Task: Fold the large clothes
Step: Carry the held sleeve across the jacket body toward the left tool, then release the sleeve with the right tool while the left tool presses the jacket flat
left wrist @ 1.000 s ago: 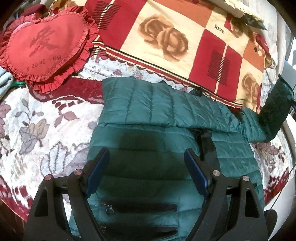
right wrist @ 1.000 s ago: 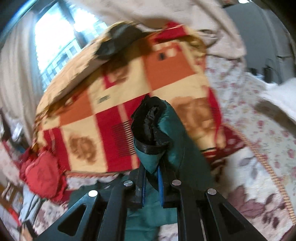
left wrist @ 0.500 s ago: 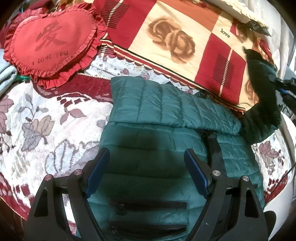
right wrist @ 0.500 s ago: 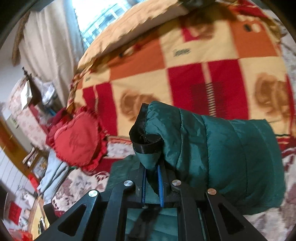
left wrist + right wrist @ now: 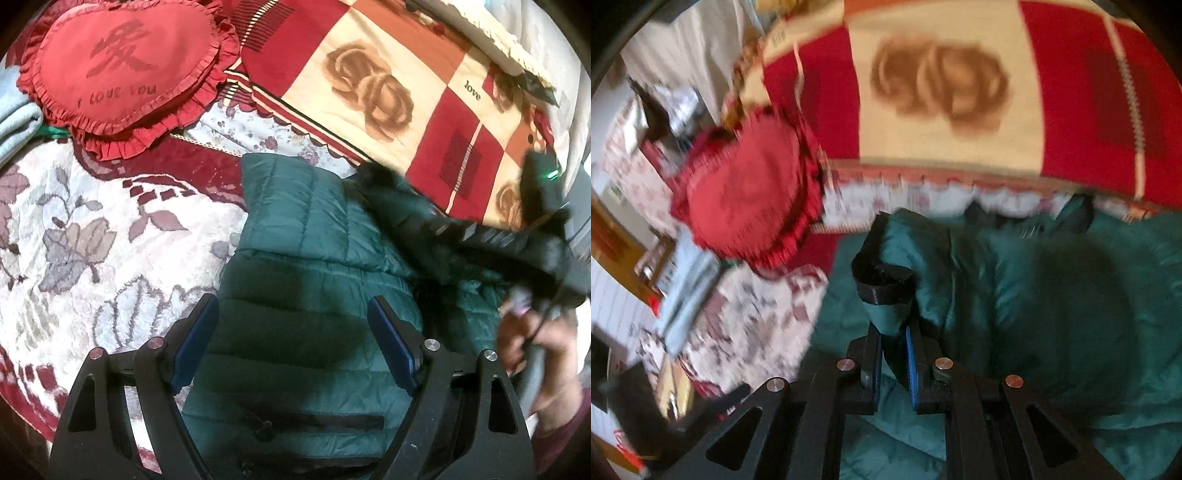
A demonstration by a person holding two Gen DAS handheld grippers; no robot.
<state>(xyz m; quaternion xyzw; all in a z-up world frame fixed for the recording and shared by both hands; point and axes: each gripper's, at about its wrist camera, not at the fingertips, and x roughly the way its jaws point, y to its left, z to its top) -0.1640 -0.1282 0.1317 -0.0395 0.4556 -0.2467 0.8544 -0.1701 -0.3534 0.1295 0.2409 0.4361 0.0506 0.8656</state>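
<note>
1. I am part-way through the sleeve fold. My right gripper [image 5: 892, 354] has its fingers clamped on the cuff end of the sleeve [image 5: 886, 284], which stands up between the blue pads, and I am carrying it over the body of the green puffer jacket [image 5: 295, 258].

2. My left gripper [image 5: 291, 339] hangs over the lower front of the jacket with its fingers wide apart and nothing between them. It touches nothing that I can see.

3. The jacket lies front-up on the bed [image 5: 110, 240], on the floral bedspread. One sleeve is already laid flat across the chest. The heart-shaped red cushion [image 5: 122, 70] sits well apart towards the head of the bed, and the checked rose blanket [image 5: 369, 92] lies just beyond the collar.

4. Next, I judge, the cuff must be lowered flat across the chest over the other sleeve, then let go. After that my left fingers could take the hem for the fold upward.

5. The shell is slick, quilted nylon in puffy horizontal channels; it should spring back and slide, so the fold wants pressing down. The cuff has a dark elastic band. A dark zip and two pocket zips [image 5: 317, 419] cross the front.

6. The right-hand view is smeared by motion, so fine detail there is uncertain.
</note>
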